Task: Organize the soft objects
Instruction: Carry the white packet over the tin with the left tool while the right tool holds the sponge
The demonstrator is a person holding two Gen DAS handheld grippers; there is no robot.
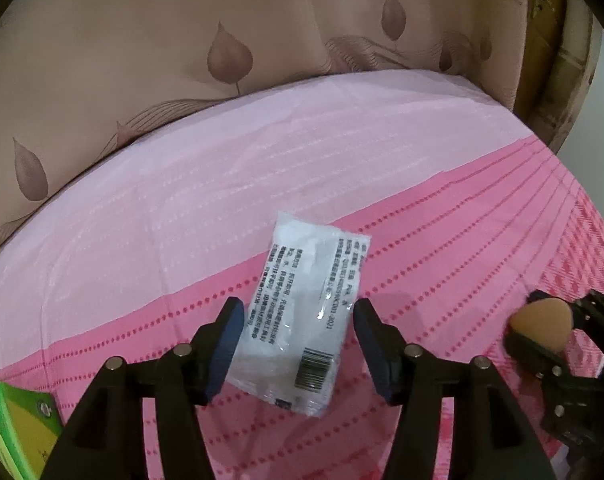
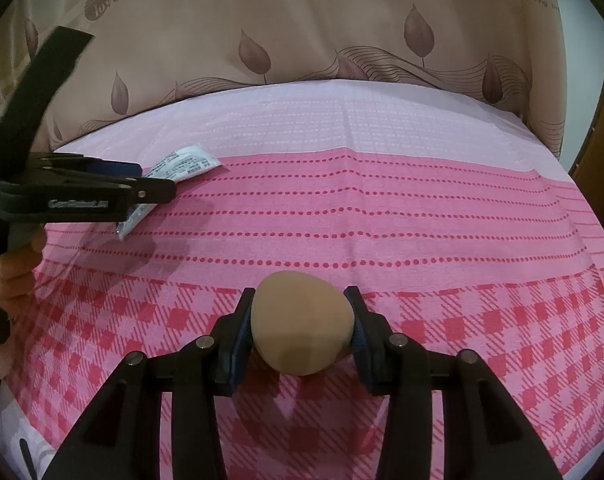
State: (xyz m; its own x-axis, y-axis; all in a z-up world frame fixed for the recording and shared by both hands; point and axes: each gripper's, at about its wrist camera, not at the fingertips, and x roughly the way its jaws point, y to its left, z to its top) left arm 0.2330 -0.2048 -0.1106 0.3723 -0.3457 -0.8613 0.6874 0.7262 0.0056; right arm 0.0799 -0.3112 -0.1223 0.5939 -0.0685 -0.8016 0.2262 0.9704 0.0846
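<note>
A white plastic packet [image 1: 302, 320] with printed text and a barcode lies flat on the pink cloth [image 1: 461, 240]. My left gripper [image 1: 298, 312] stands over it with its jaws wide, one finger on each side of the packet, pads not pressing on it. In the right wrist view the same packet [image 2: 186, 166] pokes out past the left gripper [image 2: 154, 180]. My right gripper [image 2: 300, 292] is shut on a beige egg-shaped sponge [image 2: 302, 324], held just above the checked part of the cloth [image 2: 501, 320]. That sponge [image 1: 541, 320] and the right gripper also show at the right edge of the left wrist view.
A green and yellow pack [image 1: 14, 428] sits at the lower left corner. A beige leaf-print fabric [image 1: 182, 40] rises behind the cloth's far edge. Wooden furniture [image 1: 561, 40] stands at the far right. A hand [image 2: 14, 268] holds the left gripper's handle.
</note>
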